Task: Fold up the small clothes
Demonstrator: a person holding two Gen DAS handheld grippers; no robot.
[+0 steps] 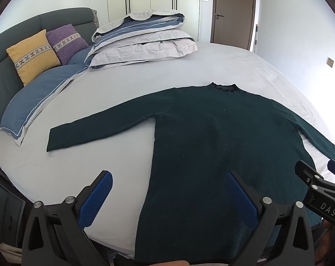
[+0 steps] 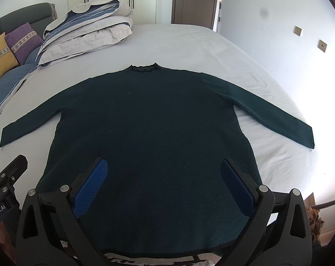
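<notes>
A dark green long-sleeved sweater (image 1: 211,137) (image 2: 149,128) lies flat on the bed, collar away from me, both sleeves spread out to the sides. My left gripper (image 1: 169,181) hovers open over the sweater's lower left edge, one blue pad above the sheet and the other above the knit. Over the middle of the hem my right gripper (image 2: 164,170) is open, holding nothing. The right gripper also shows at the right edge of the left wrist view (image 1: 322,175), and the left gripper at the left edge of the right wrist view (image 2: 5,173).
The sweater rests on a white bed sheet (image 1: 211,66) (image 2: 189,44). A folded duvet stack (image 1: 143,40) (image 2: 87,28) sits at the far left, with yellow (image 1: 32,55) and purple (image 1: 66,42) cushions against the headboard. A blue pillow (image 1: 38,97) lies left. Behind stands a door (image 1: 234,11).
</notes>
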